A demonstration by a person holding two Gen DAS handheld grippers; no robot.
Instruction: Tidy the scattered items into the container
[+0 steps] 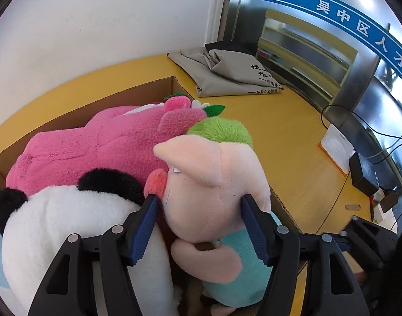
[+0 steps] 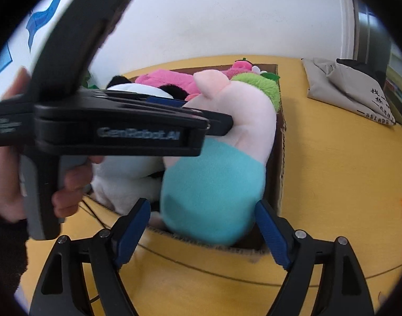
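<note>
1. The pig toy (image 1: 216, 184) is sitting in the cardboard box (image 1: 95, 105), at the box's right end, with its head and teal body rising above the rim.
2. The left gripper (image 1: 198, 202) is closing its fingers (image 1: 145, 226) on the pig toy's head; the plush is dimpling under them.
3. The right gripper (image 2: 201, 226) is hovering at the box's near wall, fingers apart and holding nothing.
4. Handling judgement: the pig toy is looking light, soft and squashy, not fragile. The head or the teal body is offering the firmest hold; the ears are likely slipping.
5. The panda toy (image 1: 69, 226) and pink toy (image 1: 95, 142) are filling the rest of the box, leaving little room.
6. The table (image 1: 279, 137) is lying open right of the box, as far as the folded bag (image 1: 227, 73) at the far edge.
</note>
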